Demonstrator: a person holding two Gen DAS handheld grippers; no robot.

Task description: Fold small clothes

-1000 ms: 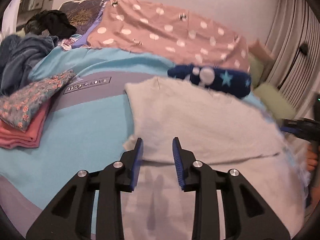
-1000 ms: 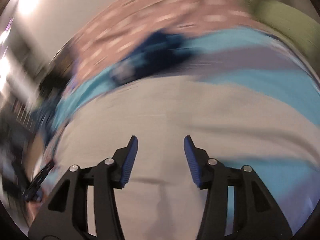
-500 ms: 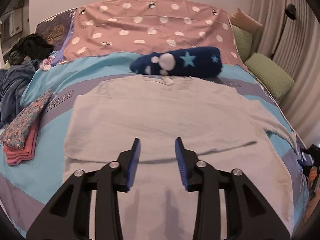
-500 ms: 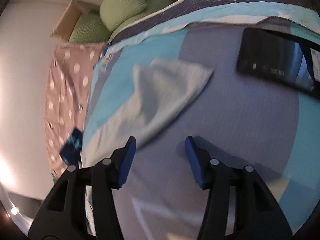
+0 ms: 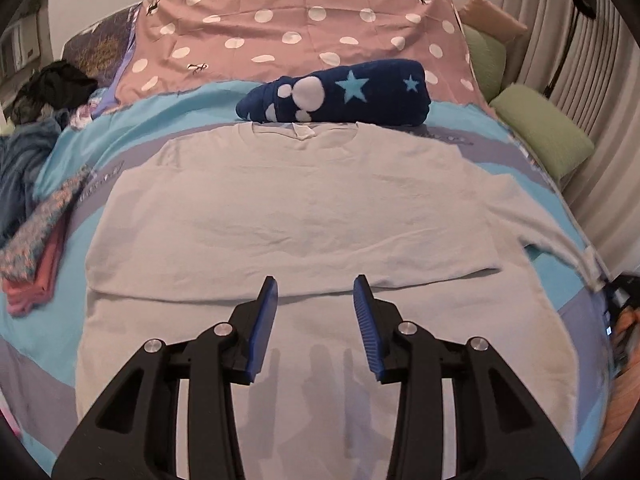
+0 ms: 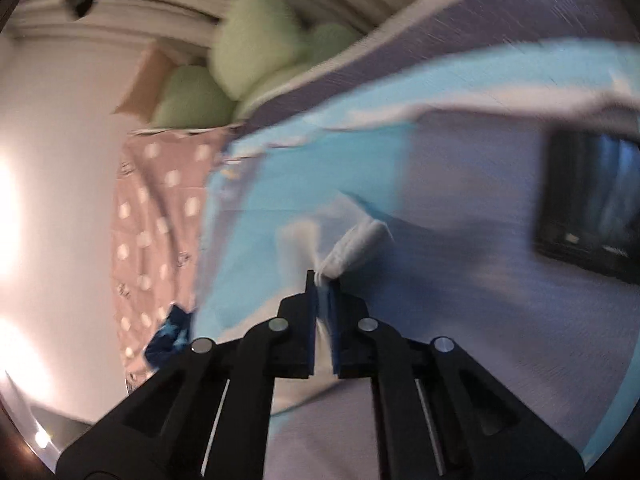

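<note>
A pale grey long-sleeved shirt lies spread on the bed, collar at the far end, its lower half under my left gripper. One sleeve runs out to the right edge. My left gripper hovers above the shirt's middle with its blue pads apart and nothing between them. In the blurred right wrist view my right gripper is shut on the sleeve's cuff, which bunches up just past the fingertips.
A navy rolled blanket with stars lies beyond the collar, with a pink dotted cover behind it. Folded clothes are stacked at the left. Green cushions line the right side. A dark phone lies on the bedspread.
The left gripper swung right to centre over the shirt. The right gripper rolled, dropped to the sleeve end and shut on the cuff.
</note>
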